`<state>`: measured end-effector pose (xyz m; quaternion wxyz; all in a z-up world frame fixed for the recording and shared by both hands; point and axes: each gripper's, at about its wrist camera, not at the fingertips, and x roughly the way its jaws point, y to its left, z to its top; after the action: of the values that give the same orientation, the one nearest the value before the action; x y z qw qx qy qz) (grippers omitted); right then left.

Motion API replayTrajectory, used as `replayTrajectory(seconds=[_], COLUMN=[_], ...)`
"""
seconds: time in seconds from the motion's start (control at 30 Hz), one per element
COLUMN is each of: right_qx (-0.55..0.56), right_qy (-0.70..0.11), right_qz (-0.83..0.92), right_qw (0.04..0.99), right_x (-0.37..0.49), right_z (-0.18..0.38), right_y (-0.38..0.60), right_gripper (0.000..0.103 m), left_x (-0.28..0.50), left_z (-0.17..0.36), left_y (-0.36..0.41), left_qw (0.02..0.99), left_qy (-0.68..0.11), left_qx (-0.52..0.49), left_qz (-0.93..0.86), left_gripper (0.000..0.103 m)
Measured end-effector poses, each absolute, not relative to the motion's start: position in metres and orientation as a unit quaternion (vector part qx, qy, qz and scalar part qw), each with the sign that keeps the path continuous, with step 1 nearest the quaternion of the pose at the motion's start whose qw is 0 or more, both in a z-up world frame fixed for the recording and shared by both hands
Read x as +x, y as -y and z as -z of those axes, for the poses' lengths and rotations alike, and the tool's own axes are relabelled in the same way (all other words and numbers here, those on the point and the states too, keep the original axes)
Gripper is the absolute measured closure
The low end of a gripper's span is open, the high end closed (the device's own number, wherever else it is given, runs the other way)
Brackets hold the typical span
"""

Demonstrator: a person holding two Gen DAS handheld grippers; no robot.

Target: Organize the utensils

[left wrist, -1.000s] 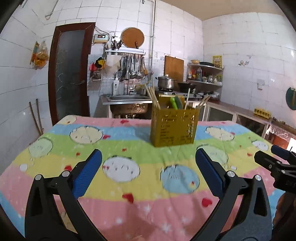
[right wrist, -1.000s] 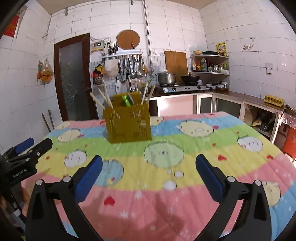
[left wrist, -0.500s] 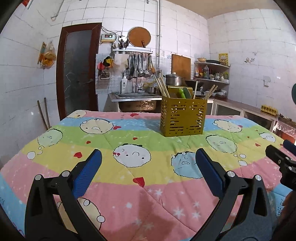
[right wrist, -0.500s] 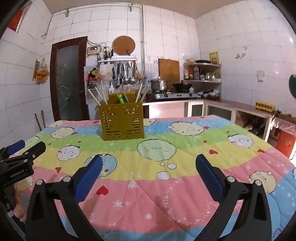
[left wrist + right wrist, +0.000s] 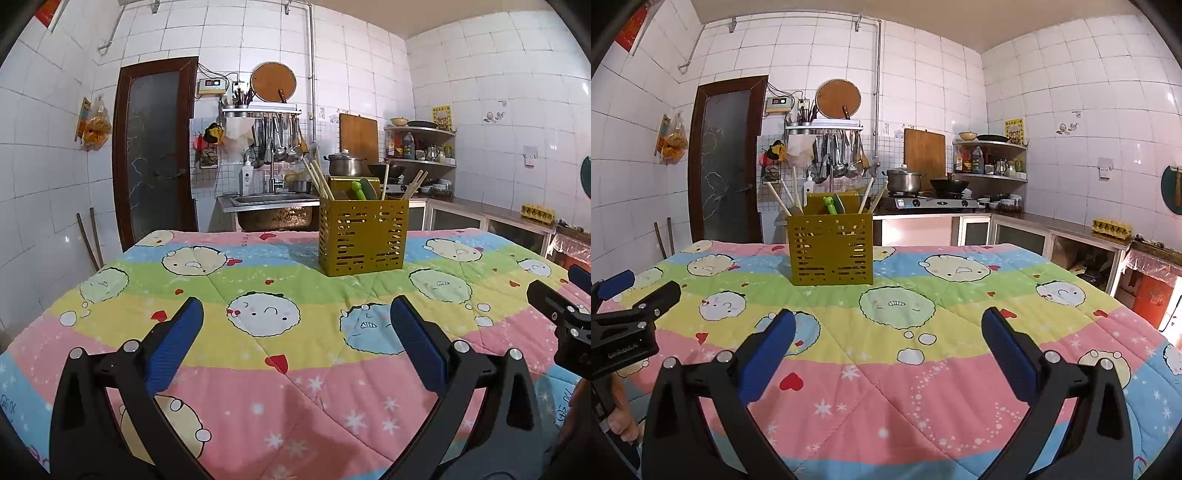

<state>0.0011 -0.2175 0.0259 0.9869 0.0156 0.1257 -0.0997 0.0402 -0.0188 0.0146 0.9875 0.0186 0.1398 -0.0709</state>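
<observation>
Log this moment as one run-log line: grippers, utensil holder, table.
left gripper: open, empty | right gripper: open, empty | yellow utensil holder: upright on quilt, chopsticks and green utensil inside | no loose utensils seen

A striped cartoon quilt (image 5: 280, 373) spreads below and ahead. Far ahead stand a dark door (image 5: 155, 147), a steel sink (image 5: 273, 206), a lidded pot (image 5: 903, 181) and a wok (image 5: 949, 183) on a stove (image 5: 934, 203).

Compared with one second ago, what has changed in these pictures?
Both open grippers, left gripper and right gripper, tilted up and drew back from the yellow slotted utensil holder. Nothing was grasped or released. The holder stays on the cartoon-print quilt, utensils inside.
</observation>
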Motion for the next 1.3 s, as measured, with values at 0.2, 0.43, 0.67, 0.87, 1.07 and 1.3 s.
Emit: replayTrajectory(seconds=[0.2, 0.43, 0.67, 0.87, 1.07, 1.3], right_qx=[0.018, 0.012, 0.017, 0.017, 0.018, 0.018], right_qy=[-0.125, -0.122, -0.123, -0.123, -0.123, -0.122], right_qz=[0.1, 0.1, 0.1, 0.1, 0.1, 0.1], right_qw=[0.987, 0.987, 0.987, 0.987, 0.987, 0.987], right_x=[0.0018, 0.0024, 0.003, 0.0033, 0.0031, 0.0031], right_z=[-0.0254, -0.0256, -0.0254, -0.0254, -0.0254, -0.0257], right_y=[0.2185, 0.217, 0.2177, 0.2177, 0.218, 0.2181], right_gripper=[0.005, 0.005, 0.005, 0.005, 0.005, 0.005], left_x=[0.0361, 0.0349, 0.0352, 0.036, 0.0368, 0.0366], left_z=[-0.0152, -0.0149, -0.0154, -0.0158, -0.0166, -0.0166], left_y=[0.0193, 0.0192, 0.0182, 0.0166, 0.0163, 0.0167], left_qw=[0.988, 0.989, 0.988, 0.988, 0.988, 0.988], left_qy=[-0.134, -0.131, -0.136, -0.135, -0.136, -0.136], left_qx=[0.018, 0.019, 0.016, 0.016, 0.016, 0.014], left_qz=[0.068, 0.068, 0.068, 0.068, 0.068, 0.068], left_gripper=[0.005, 0.005, 0.005, 0.005, 0.005, 0.005])
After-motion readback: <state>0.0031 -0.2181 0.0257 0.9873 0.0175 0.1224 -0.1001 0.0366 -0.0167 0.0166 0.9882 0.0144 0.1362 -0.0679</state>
